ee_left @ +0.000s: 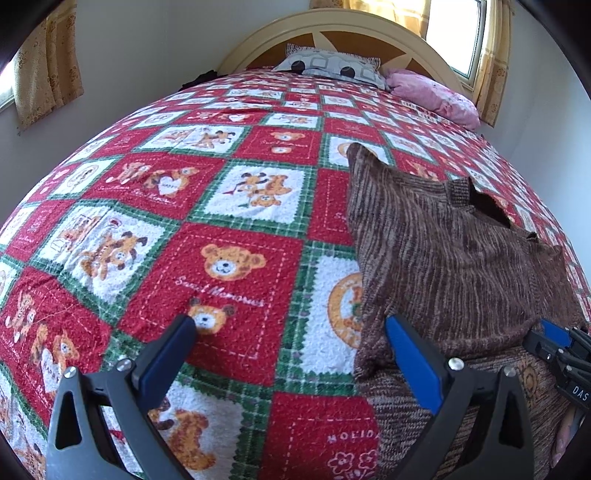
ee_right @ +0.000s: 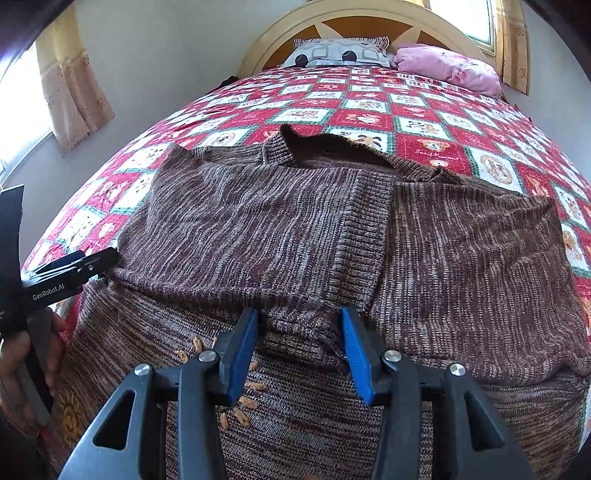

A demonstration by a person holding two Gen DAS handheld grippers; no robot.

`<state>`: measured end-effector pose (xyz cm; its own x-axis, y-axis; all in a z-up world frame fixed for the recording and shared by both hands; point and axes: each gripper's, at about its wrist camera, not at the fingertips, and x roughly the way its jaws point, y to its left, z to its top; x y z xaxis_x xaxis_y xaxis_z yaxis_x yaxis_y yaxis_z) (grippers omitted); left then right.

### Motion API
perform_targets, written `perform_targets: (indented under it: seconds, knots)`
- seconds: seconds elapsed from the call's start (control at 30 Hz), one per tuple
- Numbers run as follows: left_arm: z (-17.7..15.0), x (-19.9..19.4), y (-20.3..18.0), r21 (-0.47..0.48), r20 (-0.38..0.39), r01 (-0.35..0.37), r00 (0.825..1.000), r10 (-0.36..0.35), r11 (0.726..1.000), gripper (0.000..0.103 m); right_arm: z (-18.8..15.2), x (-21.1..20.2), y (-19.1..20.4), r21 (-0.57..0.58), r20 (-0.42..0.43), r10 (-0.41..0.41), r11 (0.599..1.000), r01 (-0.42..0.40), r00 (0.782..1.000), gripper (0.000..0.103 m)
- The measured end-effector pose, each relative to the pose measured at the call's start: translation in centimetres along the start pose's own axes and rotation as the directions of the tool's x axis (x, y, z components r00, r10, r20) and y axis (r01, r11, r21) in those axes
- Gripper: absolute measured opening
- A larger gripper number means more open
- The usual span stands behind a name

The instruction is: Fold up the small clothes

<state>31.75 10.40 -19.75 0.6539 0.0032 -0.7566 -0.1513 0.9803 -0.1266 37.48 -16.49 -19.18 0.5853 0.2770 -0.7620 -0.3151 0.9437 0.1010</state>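
A brown marled knit sweater (ee_right: 280, 221) lies spread on the bed, one sleeve folded across its body and the ribbed cuff (ee_right: 354, 251) pointing toward me. My right gripper (ee_right: 298, 320) stands open just above the sweater's middle. The folded sleeve's end lies between its blue pads (ee_right: 242, 354), which do not press on it. My left gripper (ee_left: 290, 325) is open wide at the sweater's (ee_left: 443, 258) left edge, one finger over the quilt and the other over the knit. In the right wrist view the left gripper (ee_right: 99, 262) shows at the sweater's left side, held by a hand (ee_right: 22, 354).
The bed is covered by a red, green and white teddy-bear quilt (ee_left: 221, 266). A grey patterned pillow (ee_right: 340, 51) and a pink pillow (ee_right: 450, 66) lie by the cream headboard (ee_left: 332, 26). Curtained windows flank the bed. The right gripper (ee_left: 557, 343) shows at the left wrist view's right edge.
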Motion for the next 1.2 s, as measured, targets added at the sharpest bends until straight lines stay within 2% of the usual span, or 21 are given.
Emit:
perform_targets:
  seconds: [0.17,0.33,0.43,0.57,0.63,0.73,0.8,0.93,1.0,1.07,1.2]
  knots:
    - [0.0,0.0,0.2,-0.009,-0.002,0.022,1.0,-0.022,1.0,0.103,-0.5,-0.5,1.5,-0.064,0.005,-0.079,0.995,0.079,0.997,0.049]
    - [-0.1,0.1,0.0,0.01,-0.02,0.011,1.0,-0.011,1.0,0.103,-0.7,-0.9,1.0,-0.05,0.005,-0.051,0.997,0.051,0.999,0.049]
    - [-0.4,-0.1,-0.3,0.033,-0.018,-0.003,1.0,0.003,0.999,0.103,-1.5,-1.5,1.5,-0.092,0.015,-0.061,0.994,0.062,0.998,0.054]
    - [-0.4,-0.3,0.3,0.01,-0.008,0.021,1.0,-0.021,1.0,0.103,-1.8,-2.3,2.1,-0.144,-0.001,-0.076,0.987,0.075,0.997,0.054]
    - [-0.4,-0.3,0.3,0.011,-0.007,0.021,1.0,-0.021,1.0,0.103,-1.9,-3.5,0.1,-0.093,0.014,-0.034,0.995,0.035,0.999,0.054]
    - [-0.4,-0.3,0.3,0.006,-0.006,0.025,1.0,-0.025,1.0,0.103,-1.9,-5.7,-4.4,0.034,0.081,-0.082,0.996,0.08,0.993,0.054]
    - [-0.4,-0.3,0.3,0.007,-0.003,0.022,1.0,-0.022,1.0,0.103,-2.0,-6.4,-7.6,0.106,0.062,-0.117,0.988,0.11,0.991,0.054]
    - [-0.4,-0.3,0.3,0.002,-0.001,0.028,1.0,-0.028,1.0,0.103,-2.5,-6.2,-11.1,0.146,0.027,-0.205,0.969,0.199,0.978,0.052]
    - [-0.4,-0.4,0.2,-0.001,0.001,0.03,1.0,-0.03,1.0,0.103,-3.1,-5.1,-12.3,0.217,-0.014,-0.194,0.957,0.193,0.981,0.051]
    - [-0.4,-0.4,0.2,-0.002,0.003,0.032,0.999,-0.032,0.999,0.103,-3.6,-4.4,-10.6,0.154,-0.017,-0.245,0.957,0.245,0.969,0.051]
    - [-0.4,-0.6,0.5,-0.02,0.011,0.05,0.999,-0.05,0.999,0.103,-4.1,-4.0,-6.4,0.048,-0.029,-0.21,0.976,0.211,0.977,0.053]
